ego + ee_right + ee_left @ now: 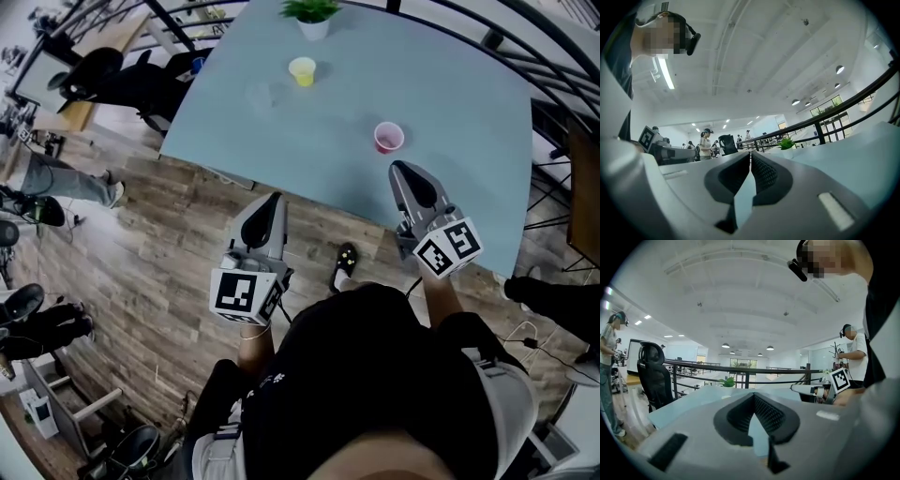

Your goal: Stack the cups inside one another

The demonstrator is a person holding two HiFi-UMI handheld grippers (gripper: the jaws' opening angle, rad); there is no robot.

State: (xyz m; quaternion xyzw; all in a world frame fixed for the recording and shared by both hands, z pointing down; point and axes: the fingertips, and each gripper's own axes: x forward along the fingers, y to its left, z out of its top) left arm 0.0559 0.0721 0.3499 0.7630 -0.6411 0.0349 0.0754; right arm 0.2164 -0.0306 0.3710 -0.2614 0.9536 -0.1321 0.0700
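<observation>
Grippers counted: two. Left gripper [273, 200] held over the wood floor [169, 234], short of the near edge of the table [459, 75]. In the left gripper view, left gripper [753, 395] seen with jaws pressed together at the tips, nothing between them. Right gripper [401, 170] held with its tip just over that near edge. In the right gripper view, right gripper [750, 153] likewise closed tip to tip, empty.

Cups counted with certainty: two. One yellow cup [302, 70], upright, toward the far side of the table. One pink cup [388, 137], upright, nearer the front, just ahead of the right gripper's tip and not touching it. Well apart from each other, neither nested in the other. Faint clear shape [259, 94] noted left of the yellow cup; unable to tell whether a third cup.

Potted plants: one [312, 16], in a white pot at the far edge, just beyond the yellow cup.

Edges: near edge of the table running slantwise from upper left to lower right, passing between the two gripper tips. Dark railing [746, 379] beyond the far side. One black office chair [94, 67] off the left corner.

Open room: bare tabletop all round both cups; wide bare stretch right of the pink cup, and another between the left corner and the yellow cup.
</observation>
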